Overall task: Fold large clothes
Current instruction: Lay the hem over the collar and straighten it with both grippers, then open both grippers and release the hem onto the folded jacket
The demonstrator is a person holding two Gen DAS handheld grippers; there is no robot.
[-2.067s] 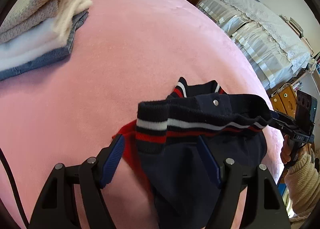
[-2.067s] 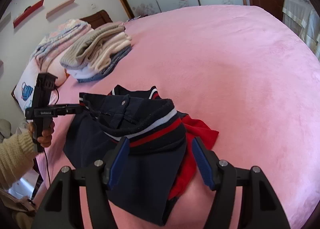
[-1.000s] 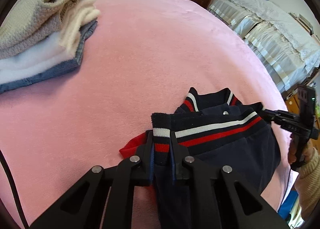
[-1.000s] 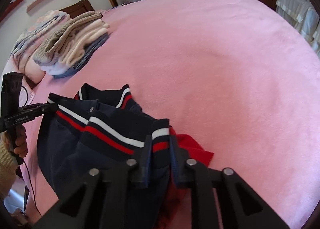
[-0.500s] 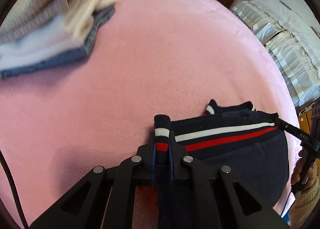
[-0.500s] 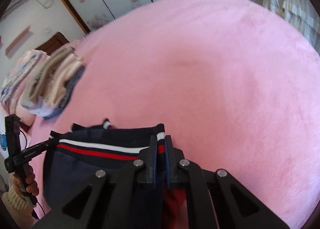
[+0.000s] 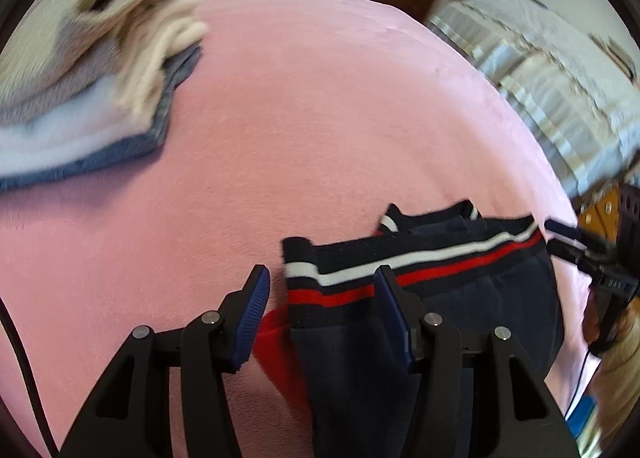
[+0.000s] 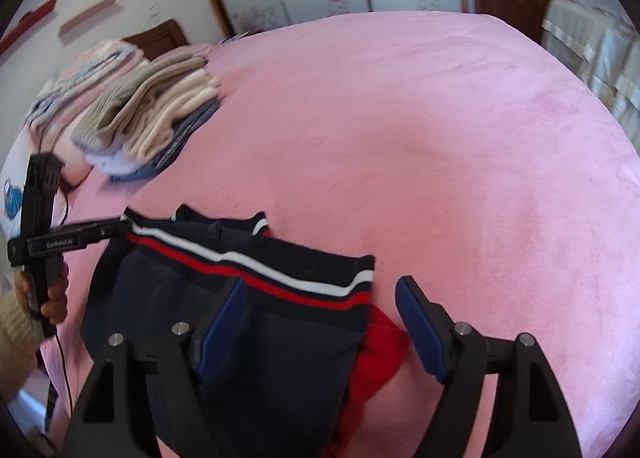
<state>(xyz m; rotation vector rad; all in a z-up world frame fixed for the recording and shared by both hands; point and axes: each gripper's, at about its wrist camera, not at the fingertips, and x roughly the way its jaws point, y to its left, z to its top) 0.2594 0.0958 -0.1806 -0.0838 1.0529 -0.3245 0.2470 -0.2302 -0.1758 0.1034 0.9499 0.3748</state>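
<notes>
A navy jacket with a red and white striped ribbed hem lies folded on the pink bed; it shows in the left wrist view [image 7: 472,298] and the right wrist view [image 8: 224,298]. A red lining [image 8: 380,342] sticks out beneath it. My left gripper [image 7: 320,290] is open, its blue pads [image 7: 252,306] on either side of the hem's corner. My right gripper [image 8: 320,298] is open around the other hem corner. Each gripper appears in the other's view, at the far hem end [image 7: 576,246] [image 8: 96,234].
A stack of folded sweaters and clothes [image 7: 92,82] [image 8: 160,114] lies on the bed's far left. The pink blanket [image 8: 440,138] stretches beyond the jacket. A second bed with white covers [image 7: 560,70] and wardrobe doors stand behind.
Both grippers were open 2.1 s ago, shut on the hem corners and stretched the hem flat, and have now opened again. The hem lies on the jacket.
</notes>
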